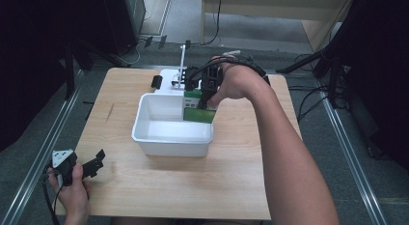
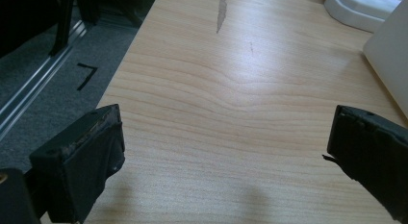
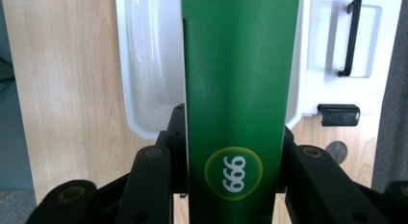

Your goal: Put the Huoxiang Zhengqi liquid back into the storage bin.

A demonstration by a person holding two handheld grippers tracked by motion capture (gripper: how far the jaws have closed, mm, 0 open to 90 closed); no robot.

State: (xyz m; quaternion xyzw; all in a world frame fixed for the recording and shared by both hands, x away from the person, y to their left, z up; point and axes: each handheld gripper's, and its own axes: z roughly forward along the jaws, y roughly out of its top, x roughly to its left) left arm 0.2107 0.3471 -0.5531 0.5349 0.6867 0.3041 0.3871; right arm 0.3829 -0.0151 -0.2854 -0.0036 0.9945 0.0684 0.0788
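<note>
1. Jaws of the right gripper point(image 1: 208, 100) clamp a green box point(image 3: 234, 104), one on each side.
2. The box stands upright at the far right corner of the white tub point(image 1: 166, 138).
3. The left gripper point(image 2: 226, 152), jaws spread wide with nothing between, sits well left of the tub.

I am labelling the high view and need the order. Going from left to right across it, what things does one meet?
Left gripper held at the wooden table's left edge → white rectangular plastic tub → green cardboard box clamped by the right gripper.
</note>
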